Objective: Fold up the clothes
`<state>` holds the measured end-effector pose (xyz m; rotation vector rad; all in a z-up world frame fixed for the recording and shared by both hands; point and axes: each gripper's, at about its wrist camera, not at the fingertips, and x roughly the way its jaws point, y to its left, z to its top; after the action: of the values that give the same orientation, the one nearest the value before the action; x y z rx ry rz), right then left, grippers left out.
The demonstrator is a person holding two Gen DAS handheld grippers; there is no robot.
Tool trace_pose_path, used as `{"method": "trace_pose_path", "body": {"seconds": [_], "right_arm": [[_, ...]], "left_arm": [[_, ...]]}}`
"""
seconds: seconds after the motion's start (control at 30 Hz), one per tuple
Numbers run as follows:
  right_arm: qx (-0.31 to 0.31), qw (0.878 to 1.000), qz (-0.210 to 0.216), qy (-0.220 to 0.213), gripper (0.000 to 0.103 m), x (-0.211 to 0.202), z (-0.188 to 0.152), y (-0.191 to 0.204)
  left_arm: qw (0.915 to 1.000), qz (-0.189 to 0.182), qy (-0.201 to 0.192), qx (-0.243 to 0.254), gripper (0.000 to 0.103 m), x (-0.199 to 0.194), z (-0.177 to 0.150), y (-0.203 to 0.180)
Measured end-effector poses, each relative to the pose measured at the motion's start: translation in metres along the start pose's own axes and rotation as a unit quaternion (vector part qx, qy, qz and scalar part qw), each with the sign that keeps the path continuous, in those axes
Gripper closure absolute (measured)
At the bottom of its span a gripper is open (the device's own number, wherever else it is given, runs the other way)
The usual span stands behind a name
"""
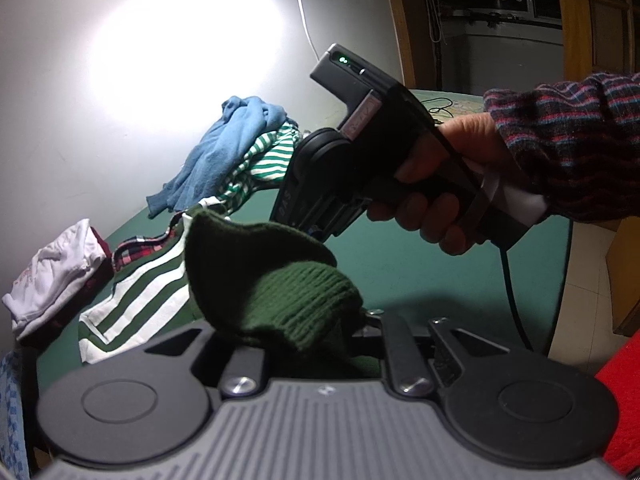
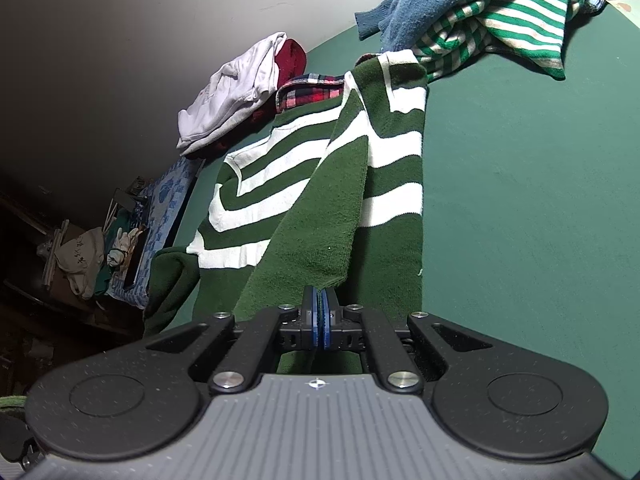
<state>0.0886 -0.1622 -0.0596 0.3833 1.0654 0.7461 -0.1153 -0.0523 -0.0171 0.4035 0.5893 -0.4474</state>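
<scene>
Pinched flat between the right gripper (image 2: 319, 316), whose blue pads are closed tight on it, a hem edge of the green-and-white striped sweater (image 2: 352, 168) rises off the green table (image 2: 520, 200), the garment's long axis running straight away from those jaws toward the far edge and the heap of blue and striped clothes (image 2: 480, 16). Off to its left the left gripper (image 1: 320, 344) carries the sweater's ribbed dark cuff (image 1: 304, 304) bunched over its jaws, which are hidden, so I cannot tell how they stand.
</scene>
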Motion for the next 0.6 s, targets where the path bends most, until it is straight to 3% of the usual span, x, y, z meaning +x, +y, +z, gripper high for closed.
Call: {"method": "trace_pose_path", "body": {"seconds": [0.37,0.6], "right_arm": [[0.015,0.999,-0.040,0.000,0.099,0.007,-0.012,-0.021],[0.005,0.999,-0.041,0.012,0.094,0.004,-0.022,-0.025]], "left_arm": [[0.9978,-0.053,0.018,0.035,0.079,0.016,-0.004,-0.020],[0.9975,-0.043,0.030,0.047,0.078,0.023,-0.006,-0.017]]}}
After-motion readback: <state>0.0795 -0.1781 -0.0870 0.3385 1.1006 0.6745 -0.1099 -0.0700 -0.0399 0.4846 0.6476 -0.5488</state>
